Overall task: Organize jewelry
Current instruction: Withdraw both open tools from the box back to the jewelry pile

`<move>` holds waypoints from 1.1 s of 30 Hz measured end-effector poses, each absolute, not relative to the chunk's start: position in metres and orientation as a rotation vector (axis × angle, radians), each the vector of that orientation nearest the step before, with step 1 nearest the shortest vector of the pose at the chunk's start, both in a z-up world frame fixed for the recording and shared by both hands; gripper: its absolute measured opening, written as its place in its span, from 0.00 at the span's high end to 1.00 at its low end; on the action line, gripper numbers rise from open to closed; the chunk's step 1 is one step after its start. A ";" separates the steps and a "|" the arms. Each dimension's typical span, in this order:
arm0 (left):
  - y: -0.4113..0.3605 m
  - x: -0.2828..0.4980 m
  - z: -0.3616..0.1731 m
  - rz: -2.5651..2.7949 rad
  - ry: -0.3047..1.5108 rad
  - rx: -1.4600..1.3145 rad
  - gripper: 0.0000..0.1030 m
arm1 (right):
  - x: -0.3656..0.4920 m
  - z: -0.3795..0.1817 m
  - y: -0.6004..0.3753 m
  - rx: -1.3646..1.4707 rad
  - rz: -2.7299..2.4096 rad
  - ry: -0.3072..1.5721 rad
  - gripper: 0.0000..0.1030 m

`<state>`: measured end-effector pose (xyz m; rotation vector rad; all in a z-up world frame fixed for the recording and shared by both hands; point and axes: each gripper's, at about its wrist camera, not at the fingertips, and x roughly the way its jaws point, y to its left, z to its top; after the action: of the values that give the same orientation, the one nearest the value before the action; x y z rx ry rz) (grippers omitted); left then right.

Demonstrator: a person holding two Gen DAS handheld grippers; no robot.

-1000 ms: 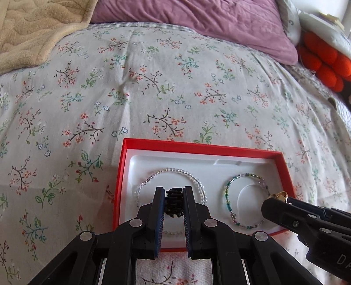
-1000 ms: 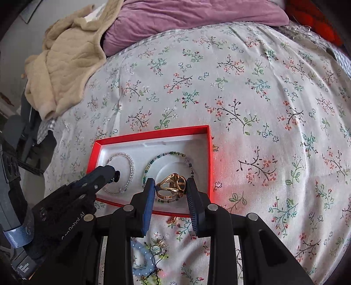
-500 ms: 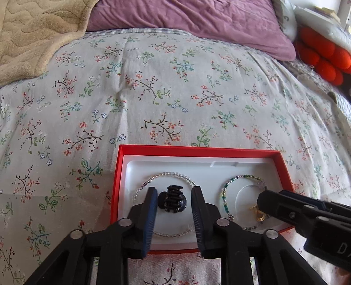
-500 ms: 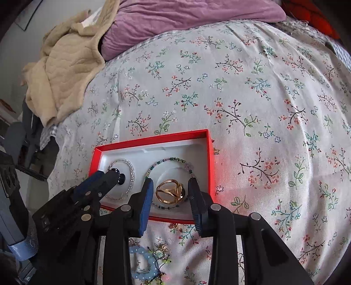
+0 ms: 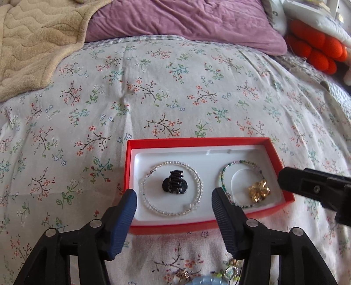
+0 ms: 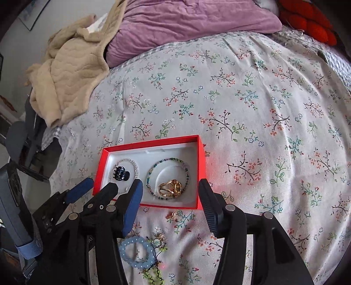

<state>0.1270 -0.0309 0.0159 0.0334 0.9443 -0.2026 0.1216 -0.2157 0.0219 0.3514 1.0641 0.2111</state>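
Observation:
A red box (image 5: 166, 142) with a white liner lies on the floral bedspread; it also shows in the right wrist view (image 6: 151, 143). Inside, a black hair claw (image 5: 174, 183) (image 6: 120, 172) lies within a clear bead bracelet (image 5: 198, 183). A gold hair clip (image 5: 258, 191) (image 6: 170, 187) lies within a green bead bracelet (image 5: 222, 175) (image 6: 169, 159). My left gripper (image 5: 174, 196) is open and empty just in front of the box. My right gripper (image 6: 170, 190) is open and empty over the box's near edge.
Loose jewelry lies on the bedspread in front of the box: a light blue bead bracelet (image 6: 136, 252), green beads (image 6: 154, 275) and small gold pieces (image 5: 183, 274). A beige blanket (image 6: 72, 65), a purple pillow (image 6: 186, 19) and orange cushions (image 5: 316, 50) sit at the back.
Both grippers opened wide and drew back. The black hair claw and the gold clip were let go and now lie in the box inside the bracelets.

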 end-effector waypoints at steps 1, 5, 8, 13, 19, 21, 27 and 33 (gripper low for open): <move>-0.030 0.125 0.017 -0.203 0.944 0.041 0.38 | 0.120 0.023 -0.216 0.348 0.209 1.064 0.45; -0.025 0.115 0.019 -0.201 0.947 0.058 0.34 | 0.111 0.026 -0.218 0.331 0.200 1.069 0.41; -0.022 0.108 0.020 -0.203 0.960 0.056 0.28 | 0.104 0.027 -0.217 0.311 0.200 1.076 0.39; -0.019 0.098 0.021 -0.203 0.975 0.068 0.18 | 0.090 0.026 -0.213 0.265 0.199 1.099 0.35; -0.014 0.085 0.018 -0.200 1.014 0.063 0.08 | 0.073 0.018 -0.209 0.200 0.196 1.144 0.29; -0.012 0.081 0.015 -0.196 1.035 0.061 0.06 | 0.067 0.017 -0.208 0.168 0.187 1.148 0.25; -0.007 0.069 0.007 -0.201 1.085 0.053 0.03 | 0.049 0.012 -0.209 0.081 0.164 1.151 0.11; -0.002 0.059 -0.001 -0.198 1.097 0.103 0.01 | 0.036 0.004 -0.212 0.003 0.131 1.136 0.00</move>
<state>0.0595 -0.0016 -0.0011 0.1026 1.0969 -0.1982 0.0356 -0.2123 0.0041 0.0033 1.1356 0.1308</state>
